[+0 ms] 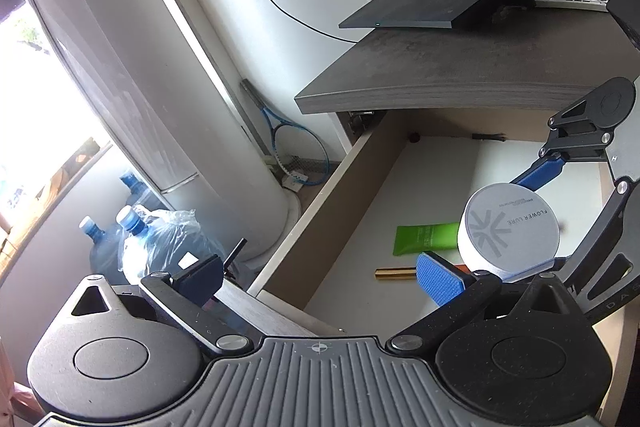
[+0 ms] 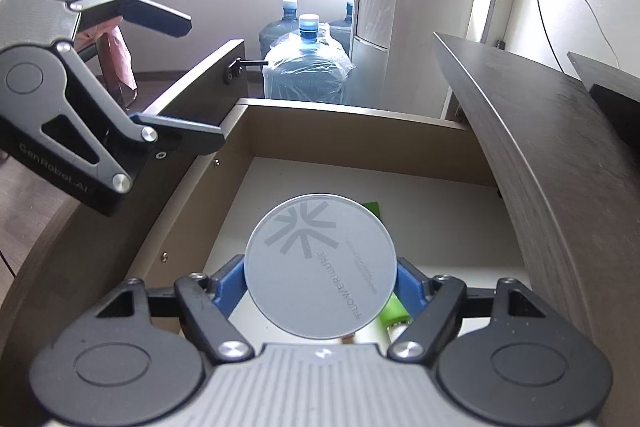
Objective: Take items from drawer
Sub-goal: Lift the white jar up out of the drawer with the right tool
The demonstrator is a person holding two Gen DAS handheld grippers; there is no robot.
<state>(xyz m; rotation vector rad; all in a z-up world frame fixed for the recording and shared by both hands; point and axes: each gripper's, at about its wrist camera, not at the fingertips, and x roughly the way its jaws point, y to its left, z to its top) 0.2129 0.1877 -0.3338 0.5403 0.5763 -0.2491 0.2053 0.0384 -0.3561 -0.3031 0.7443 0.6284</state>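
Lift the round jar (image 2: 321, 265), pinched between the blue pads of the right gripper (image 2: 320, 287) above the open drawer (image 2: 344, 131), straight up past the desk (image 2: 540, 131) edge, left gripper (image 1: 320, 267) open and empty.

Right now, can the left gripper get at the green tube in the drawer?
Probably yes. The left gripper is open and empty above the drawer's front corner, and the green tube lies flat on the open drawer floor. The right gripper, holding the round tin, overlaps the tube's far end.
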